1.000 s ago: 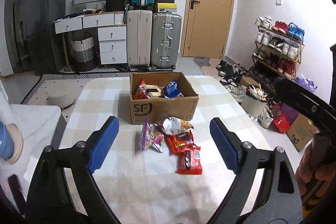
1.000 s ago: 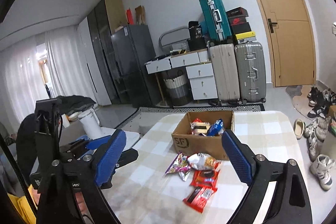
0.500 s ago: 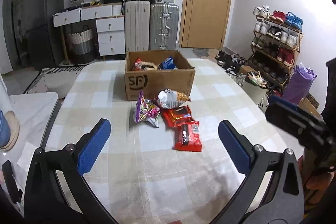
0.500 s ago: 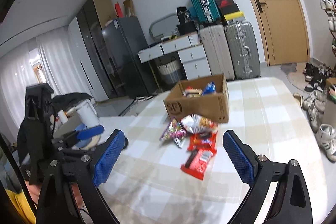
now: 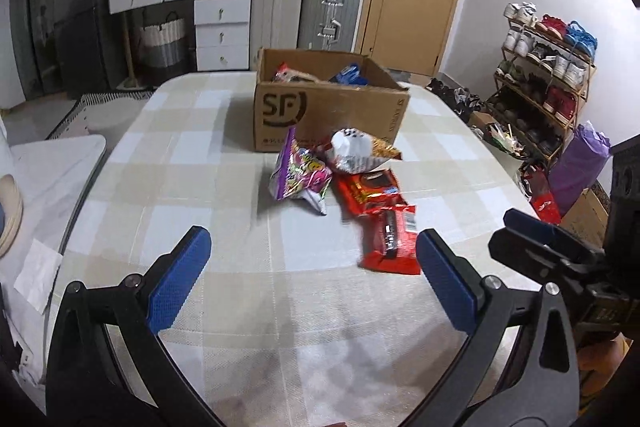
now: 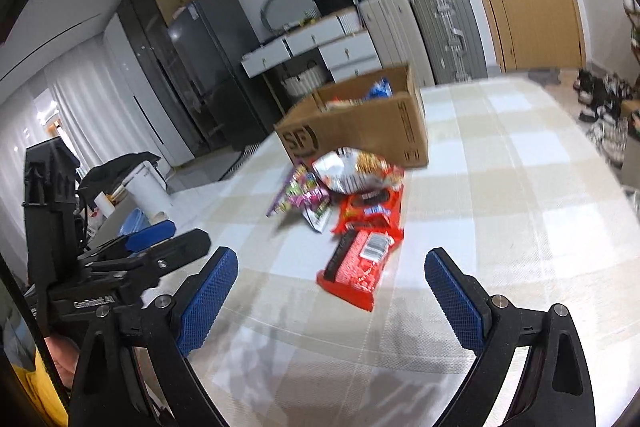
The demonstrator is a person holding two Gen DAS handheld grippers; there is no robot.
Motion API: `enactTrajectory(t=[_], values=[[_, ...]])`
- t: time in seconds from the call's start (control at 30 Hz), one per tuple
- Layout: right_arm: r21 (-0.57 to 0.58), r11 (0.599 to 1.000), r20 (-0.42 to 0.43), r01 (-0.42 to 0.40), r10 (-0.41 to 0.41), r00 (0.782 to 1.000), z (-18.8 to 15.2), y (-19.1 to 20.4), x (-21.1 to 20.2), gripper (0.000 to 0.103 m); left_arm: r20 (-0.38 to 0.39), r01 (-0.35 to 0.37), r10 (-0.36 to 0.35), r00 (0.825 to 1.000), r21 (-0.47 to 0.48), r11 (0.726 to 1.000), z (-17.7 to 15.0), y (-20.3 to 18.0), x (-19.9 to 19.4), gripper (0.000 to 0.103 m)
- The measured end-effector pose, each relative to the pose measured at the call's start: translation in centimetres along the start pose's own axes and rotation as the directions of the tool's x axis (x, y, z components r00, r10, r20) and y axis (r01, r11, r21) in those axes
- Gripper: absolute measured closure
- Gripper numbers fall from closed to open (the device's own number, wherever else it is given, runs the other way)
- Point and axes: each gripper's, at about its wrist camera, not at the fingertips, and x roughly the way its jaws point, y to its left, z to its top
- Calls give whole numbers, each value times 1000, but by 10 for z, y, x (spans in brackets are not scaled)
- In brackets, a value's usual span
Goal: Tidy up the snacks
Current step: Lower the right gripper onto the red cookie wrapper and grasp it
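Nearest the cameras, left gripper (image 5: 312,277) and right gripper (image 6: 330,301) hang over the checked bench (image 5: 192,187), jaws wide and empty, the left's having just been opening. At twelve o'clock lie four loose snack packets (image 5: 362,183); beyond, the cardboard box (image 5: 328,115) already holds several.
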Motion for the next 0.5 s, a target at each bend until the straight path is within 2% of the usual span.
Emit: enactTrajectory(t=[0.17,0.37,0.5], values=[[23,1000,-81,10,-8,997,0,-11,36,7,-28,-12,12,1000,-22,1000,-2,9,22,1],[24,1000,-139,11,-7,990,7,-18,66,7,-58,-24,21,998,-54,998,-6,25,49,1],[-1,999,-184,43,-42,982,10,-14,84,7,-82,-22,15,996,-85,996,-5,36,68,1]])
